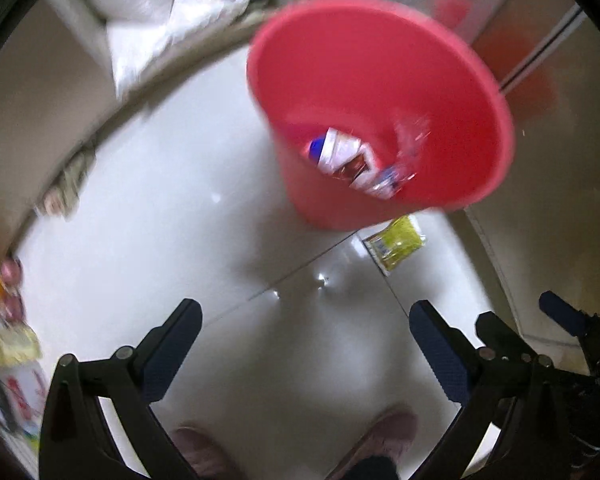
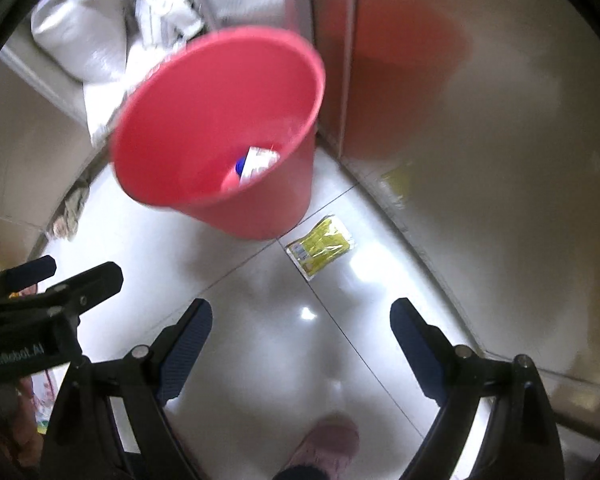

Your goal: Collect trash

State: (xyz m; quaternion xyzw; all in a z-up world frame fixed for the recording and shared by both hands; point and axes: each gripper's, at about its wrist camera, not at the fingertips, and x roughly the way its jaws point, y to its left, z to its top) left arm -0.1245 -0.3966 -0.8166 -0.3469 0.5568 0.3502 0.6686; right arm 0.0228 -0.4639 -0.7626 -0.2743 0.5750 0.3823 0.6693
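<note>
Both grippers point down at a glossy white tiled floor (image 2: 260, 320); both views are motion-blurred.

Left gripper (image 1: 306, 322): fingers spread wide, nothing between them, only bare tile below. Right gripper (image 2: 302, 320): fingers likewise wide apart and empty. In the right wrist view the left gripper shows at the left edge; in the left wrist view the right gripper (image 1: 512, 312) shows at the right edge, so the two hang side by side.

Red bucket (image 1: 380, 92) stands on the floor ahead of both grippers, near the corner where a pale wall meets a glossy panel (image 2: 480, 160) that reflects the bucket's red. Inside, at the bottom: discarded wrappers (image 1: 352, 160), white with red and blue print, details too blurred to read.

Yellow packet (image 2: 320, 246) lies flat on the floor, just beside the bucket's base, on the side towards the glossy panel, ahead of the right gripper's fingers. It is apart from both grippers.

Other items: white sacks (image 2: 80, 36) behind the bucket, crumpled cloth (image 2: 70, 216) at the wall base on the left, pink slippers (image 1: 388, 436) at the bottom edge.
</note>
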